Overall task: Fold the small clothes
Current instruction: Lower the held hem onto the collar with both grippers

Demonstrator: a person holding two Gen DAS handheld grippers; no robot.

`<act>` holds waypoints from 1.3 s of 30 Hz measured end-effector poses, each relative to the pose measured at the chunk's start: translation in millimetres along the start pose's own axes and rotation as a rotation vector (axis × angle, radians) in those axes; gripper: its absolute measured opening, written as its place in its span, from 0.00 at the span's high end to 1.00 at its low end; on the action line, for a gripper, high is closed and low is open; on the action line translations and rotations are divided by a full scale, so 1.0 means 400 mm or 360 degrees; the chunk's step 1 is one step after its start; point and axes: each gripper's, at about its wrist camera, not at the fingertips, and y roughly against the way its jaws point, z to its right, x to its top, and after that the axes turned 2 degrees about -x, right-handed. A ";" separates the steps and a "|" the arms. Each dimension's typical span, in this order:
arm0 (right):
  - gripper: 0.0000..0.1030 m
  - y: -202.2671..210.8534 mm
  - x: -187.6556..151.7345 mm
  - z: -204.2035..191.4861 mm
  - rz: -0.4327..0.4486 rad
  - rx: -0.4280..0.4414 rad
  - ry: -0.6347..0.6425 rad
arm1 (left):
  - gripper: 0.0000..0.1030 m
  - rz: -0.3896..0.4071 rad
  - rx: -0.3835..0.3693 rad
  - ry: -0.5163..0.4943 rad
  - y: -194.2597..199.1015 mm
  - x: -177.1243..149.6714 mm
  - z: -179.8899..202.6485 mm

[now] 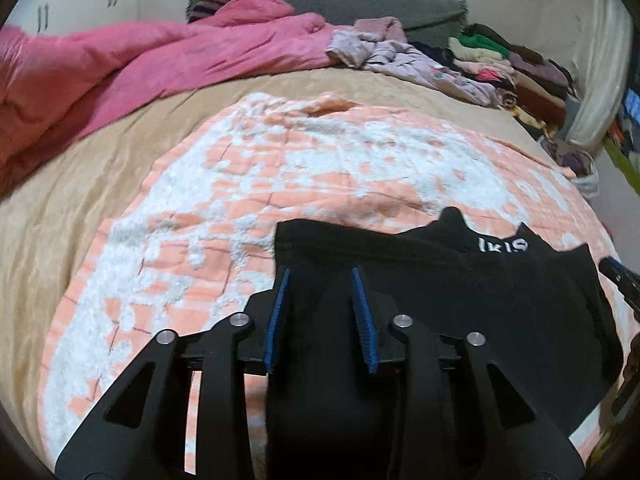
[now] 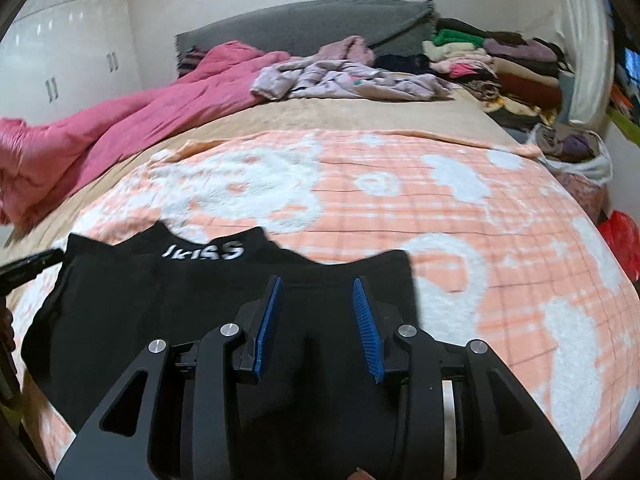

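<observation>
Between my left gripper's [image 1: 322, 276] blue pads [image 1: 280, 312] I see only black cloth below, with a clear gap on either side, so those jaws stand narrowly parted over the black garment [image 1: 460, 292] and not pinching it, as far as I can tell. My right gripper [image 2: 316, 284] shows the same: its pads [image 2: 266, 320] are a little wider apart, hovering above the garment's right portion with no fold caught between them. Whether either set of fingertips touches the fabric I cannot tell.

That garment [image 2: 160, 300] lies spread flat on the peach-and-white blanket [image 2: 460, 220], near its front edge. Its far hem is scalloped into several points, and white lettering [image 2: 206, 251] sits by that hem. From the right wrist view, the left gripper's dark tip [image 2: 28, 264] shows at the garment's left edge; from the left wrist view, the right gripper [image 1: 618, 276] shows at its right edge.

Farther back, the blanket gives way to a tan bedsheet [image 1: 80, 184]. A pink duvet [image 1: 140, 64] is bunched along the left, and a lilac garment [image 2: 340, 80] lies crumpled near the grey headboard [image 2: 304, 28]. Stacks of folded clothes [image 2: 500, 68] stand at the far right corner, and white wardrobe doors [image 2: 60, 60] fill the left wall.
</observation>
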 end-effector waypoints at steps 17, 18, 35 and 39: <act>0.72 -0.080 -0.034 0.079 -0.0195 -0.0031 -0.0093 | 0.86 -0.0091 -0.0011 0.0025 -0.075 -0.005 -0.024; 0.82 -0.078 -0.033 0.077 -0.0192 -0.0029 -0.0086 | 0.86 -0.0077 0.0008 0.0004 -0.072 -0.007 -0.018; 0.97 0.034 0.016 0.113 0.0102 -0.0006 -0.0138 | 0.96 0.0120 0.0002 -0.0040 -0.030 0.076 0.014; 0.97 -0.017 -0.005 0.112 -0.0006 -0.0075 -0.0113 | 0.96 0.0011 0.0078 -0.0051 -0.098 0.040 0.010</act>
